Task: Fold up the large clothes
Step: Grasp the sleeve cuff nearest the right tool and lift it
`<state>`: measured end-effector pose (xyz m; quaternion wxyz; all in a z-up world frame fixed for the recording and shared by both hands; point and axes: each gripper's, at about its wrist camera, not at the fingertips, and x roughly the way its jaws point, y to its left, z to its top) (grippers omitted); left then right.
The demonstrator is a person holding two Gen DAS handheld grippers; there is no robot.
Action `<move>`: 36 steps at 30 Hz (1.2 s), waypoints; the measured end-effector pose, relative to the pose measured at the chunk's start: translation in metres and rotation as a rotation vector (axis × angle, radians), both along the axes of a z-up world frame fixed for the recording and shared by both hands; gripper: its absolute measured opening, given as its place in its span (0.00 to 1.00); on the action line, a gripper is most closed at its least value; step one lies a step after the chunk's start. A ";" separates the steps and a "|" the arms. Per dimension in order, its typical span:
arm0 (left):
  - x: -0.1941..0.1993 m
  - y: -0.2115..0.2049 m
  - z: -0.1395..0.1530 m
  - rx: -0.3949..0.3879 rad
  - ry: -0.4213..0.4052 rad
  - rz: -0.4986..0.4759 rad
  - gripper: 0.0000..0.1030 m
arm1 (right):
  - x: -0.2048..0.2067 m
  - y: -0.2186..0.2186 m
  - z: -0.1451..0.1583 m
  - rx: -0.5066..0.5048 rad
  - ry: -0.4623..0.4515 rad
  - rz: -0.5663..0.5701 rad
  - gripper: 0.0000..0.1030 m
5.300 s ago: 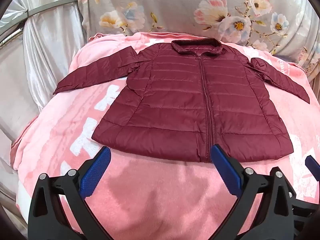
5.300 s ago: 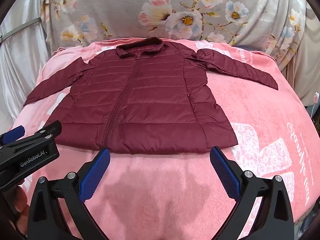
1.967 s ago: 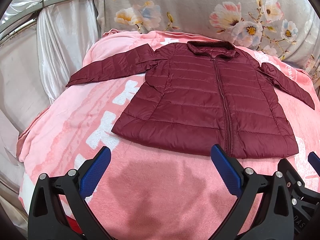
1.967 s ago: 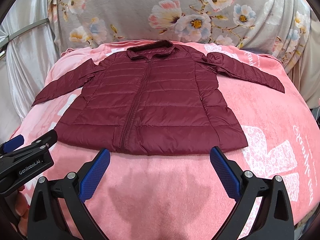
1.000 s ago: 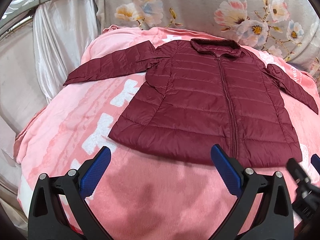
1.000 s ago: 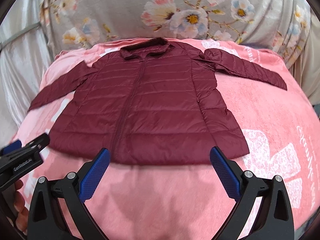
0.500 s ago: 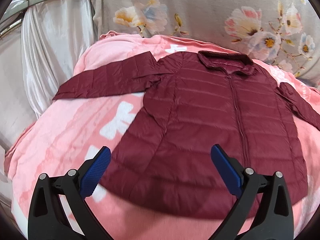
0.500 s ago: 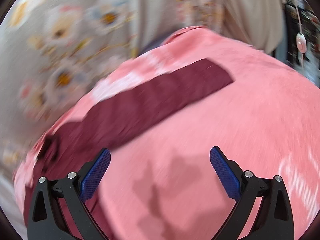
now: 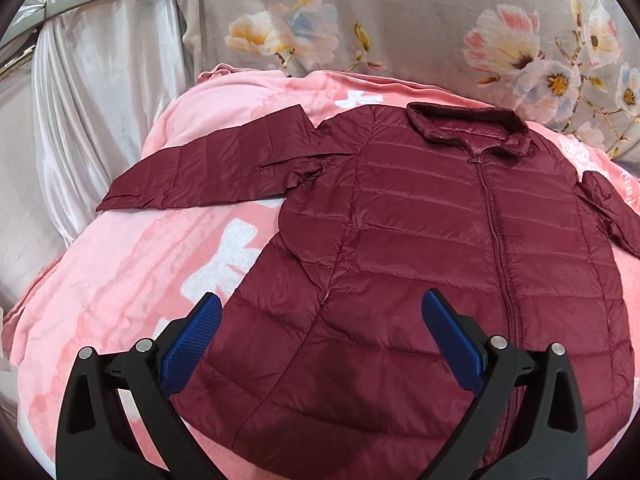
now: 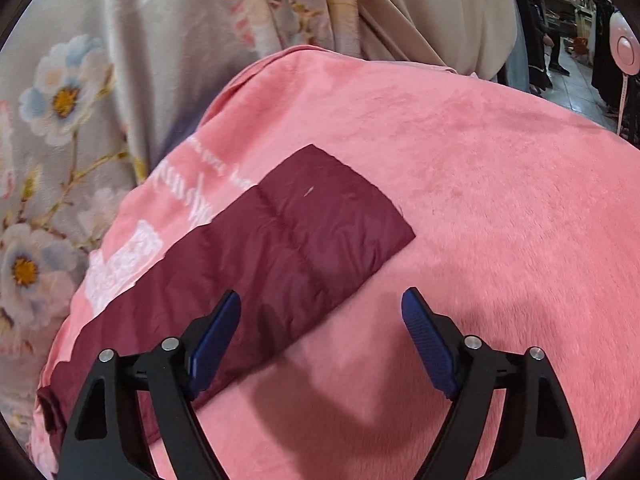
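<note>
The jacket (image 9: 420,240) lay flat, zipped, collar toward the blanket's (image 9: 132,264) far edge. The left gripper (image 9: 320,336) hovered released above its hem. The right gripper (image 10: 320,332) was closing over the sleeve (image 10: 280,248), pads not pressing it.

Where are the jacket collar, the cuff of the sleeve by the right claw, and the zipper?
jacket collar (image 9: 468,124), left wrist view, on the middle of the folded collar.
sleeve cuff (image 10: 344,208), right wrist view, on the last quilted panel at the sleeve's end.
zipper (image 9: 498,236), left wrist view, midway down the closed front.
</note>
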<state>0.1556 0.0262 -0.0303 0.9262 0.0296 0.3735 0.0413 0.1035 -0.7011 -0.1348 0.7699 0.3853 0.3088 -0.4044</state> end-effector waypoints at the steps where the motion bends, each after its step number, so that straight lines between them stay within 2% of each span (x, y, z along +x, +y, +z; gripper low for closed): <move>1: 0.001 -0.001 -0.001 0.000 0.003 -0.002 0.95 | 0.001 -0.004 -0.003 0.006 0.002 -0.011 0.76; 5: 0.007 -0.004 -0.003 -0.015 0.008 -0.020 0.95 | 0.005 -0.016 -0.010 0.002 -0.003 -0.053 0.72; 8: 0.013 -0.006 -0.004 -0.024 0.029 -0.027 0.95 | 0.009 -0.020 -0.010 -0.008 0.009 -0.066 0.53; 10: 0.017 -0.007 -0.006 -0.032 0.046 -0.030 0.95 | 0.013 -0.025 -0.009 0.010 -0.023 -0.062 0.22; 12: 0.019 -0.008 -0.007 -0.034 0.051 -0.031 0.95 | 0.019 -0.027 -0.007 0.024 -0.052 -0.051 0.10; 15: 0.020 -0.010 -0.007 -0.025 0.047 -0.036 0.95 | 0.037 -0.017 0.016 -0.023 -0.098 -0.001 0.07; 20: 0.022 -0.008 -0.004 -0.033 0.039 -0.038 0.95 | 0.079 0.032 0.085 -0.137 -0.215 0.192 0.05; 25: 0.021 -0.003 0.004 -0.056 0.022 -0.041 0.95 | 0.129 0.126 0.164 -0.220 -0.349 0.472 0.05; 28: 0.021 0.001 0.009 -0.066 0.010 -0.039 0.95 | 0.155 0.195 0.195 -0.236 -0.394 0.653 0.05; 32: 0.020 0.012 0.015 -0.087 -0.002 -0.026 0.95 | 0.181 0.296 0.210 -0.211 -0.414 0.903 0.05; 36: 0.020 0.029 0.018 -0.111 -0.012 0.001 0.95 | 0.197 0.385 0.195 -0.153 -0.386 1.103 0.05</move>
